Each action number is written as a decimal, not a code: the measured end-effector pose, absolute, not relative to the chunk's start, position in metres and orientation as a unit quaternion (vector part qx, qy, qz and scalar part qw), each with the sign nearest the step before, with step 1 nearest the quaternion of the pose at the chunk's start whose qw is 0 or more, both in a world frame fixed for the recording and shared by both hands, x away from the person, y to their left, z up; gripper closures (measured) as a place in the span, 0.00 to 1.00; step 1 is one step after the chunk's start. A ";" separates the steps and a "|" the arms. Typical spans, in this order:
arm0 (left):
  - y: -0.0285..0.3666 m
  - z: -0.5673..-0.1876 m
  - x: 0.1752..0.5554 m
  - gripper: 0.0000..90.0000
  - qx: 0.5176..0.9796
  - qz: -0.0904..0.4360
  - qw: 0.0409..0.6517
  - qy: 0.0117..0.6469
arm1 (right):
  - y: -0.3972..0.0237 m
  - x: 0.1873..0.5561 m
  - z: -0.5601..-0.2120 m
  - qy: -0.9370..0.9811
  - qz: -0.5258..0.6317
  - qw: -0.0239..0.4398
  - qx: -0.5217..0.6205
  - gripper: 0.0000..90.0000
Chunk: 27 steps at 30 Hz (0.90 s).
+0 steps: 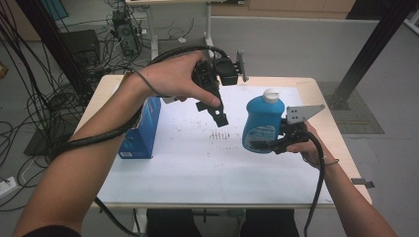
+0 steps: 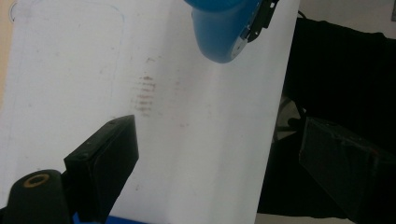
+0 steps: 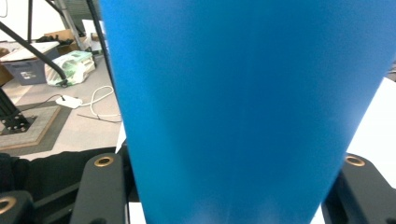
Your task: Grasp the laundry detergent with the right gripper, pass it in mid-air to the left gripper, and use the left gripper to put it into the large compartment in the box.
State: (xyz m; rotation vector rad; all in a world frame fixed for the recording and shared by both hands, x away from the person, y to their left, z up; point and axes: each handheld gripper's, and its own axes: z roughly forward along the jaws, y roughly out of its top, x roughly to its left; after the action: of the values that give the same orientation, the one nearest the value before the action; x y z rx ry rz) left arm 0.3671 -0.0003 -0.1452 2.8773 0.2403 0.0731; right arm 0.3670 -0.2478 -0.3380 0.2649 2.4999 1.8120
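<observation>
Holding one blue bottle [image 1: 263, 123] in your right tool [image 1: 269, 144], you have it lifted just off the white sheet [image 1: 197, 168] that covers the tabletop [image 1: 341, 148]. The jaws are clamped on the bottle's lower body, one on each side, as the right gripper view shows with blue plastic [image 3: 243, 107] pressed between them. The bottle stands nearly upright, its long axis running from the base up to the white cap [image 1: 271, 95], leaning slightly toward the far edge.

Your left tool [image 1: 220, 114] hangs above the middle of the sheet with its jaws spread apart and nothing between them — it points downward and toward the bottle. The bottle lies to the right of that tool, near but not touching. In the left gripper view the bottle's rounded base [image 2: 219, 32] sits at the top of the frame, ahead of the open jaws, with the smudged patch [image 2: 144, 93] of the sheet below it.

So the left tool is the free one, and the bottle's cap is the nearest part for it to reach — that is a judgement, not something seen.

Counting: one blue bottle, one white cap, one blue box [image 1: 143, 131] standing at the left of the sheet under your left forearm, two tools.
</observation>
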 end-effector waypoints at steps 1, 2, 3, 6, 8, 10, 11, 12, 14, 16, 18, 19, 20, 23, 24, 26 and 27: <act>-0.001 -0.144 0.367 0.13 0.989 0.026 0.123 0.078 | -0.246 0.367 -0.337 0.807 0.584 0.019 0.082 0.44; -0.001 -0.144 0.366 0.13 0.989 0.026 0.125 0.079 | -0.244 0.366 -0.336 0.808 0.584 0.017 0.080 0.44; -0.002 -0.144 0.365 0.13 0.989 0.025 0.127 0.077 | -0.243 0.366 -0.336 0.807 0.585 0.016 0.078 0.44; -0.003 -0.142 0.364 0.13 0.989 0.026 0.127 0.074 | -0.236 0.364 -0.333 0.808 0.585 0.009 0.068 0.44; -0.003 -0.141 0.364 0.13 0.989 0.026 0.127 0.072 | -0.232 0.363 -0.332 0.809 0.585 0.008 0.064 0.44; -0.004 -0.140 0.362 0.13 0.989 0.024 0.126 0.070 | -0.229 0.362 -0.331 0.810 0.584 0.005 0.059 0.44; -0.004 -0.140 0.362 0.13 0.989 0.024 0.126 0.070 | -0.229 0.362 -0.331 0.810 0.584 0.005 0.059 0.44; -0.004 -0.139 0.361 0.13 0.990 0.024 0.125 0.066 | -0.227 0.362 -0.331 0.810 0.584 0.004 0.057 0.44; -0.005 -0.138 0.360 0.13 0.990 0.022 0.124 0.059 | -0.223 0.361 -0.330 0.810 0.584 0.000 0.055 0.44; -0.007 -0.139 0.358 0.13 0.990 0.023 0.127 0.059 | -0.218 0.360 -0.329 0.809 0.586 -0.003 0.052 0.44; -0.007 -0.139 0.358 0.13 0.990 0.024 0.125 0.055 | -0.216 0.360 -0.329 0.808 0.586 -0.004 0.050 0.44; -0.008 -0.140 0.358 0.13 0.990 0.024 0.126 0.056 | -0.214 0.359 -0.328 0.808 0.587 -0.005 0.049 0.44; -0.009 -0.140 0.358 0.13 0.990 0.024 0.125 0.054 | -0.212 0.359 -0.327 0.808 0.587 -0.005 0.045 0.44; -0.012 -0.141 0.357 0.13 0.991 0.023 0.123 0.050 | -0.205 0.357 -0.324 0.808 0.588 -0.010 0.037 0.44; -0.013 -0.141 0.356 0.13 0.991 0.023 0.124 0.049 | -0.203 0.356 -0.324 0.808 0.589 -0.011 0.034 0.44; -0.014 -0.141 0.355 0.13 0.991 0.022 0.125 0.045 | -0.199 0.355 -0.323 0.808 0.588 -0.014 0.030 0.44; -0.015 -0.141 0.355 0.13 0.991 0.022 0.126 0.045 | -0.197 0.355 -0.322 0.809 0.588 -0.015 0.028 0.44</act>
State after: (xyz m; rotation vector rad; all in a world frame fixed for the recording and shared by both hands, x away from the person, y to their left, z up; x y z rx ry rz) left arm 0.3550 -0.0154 -0.1409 2.8847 0.1299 0.0631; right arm 0.3550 -0.1968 -0.3220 0.0873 2.5653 1.8642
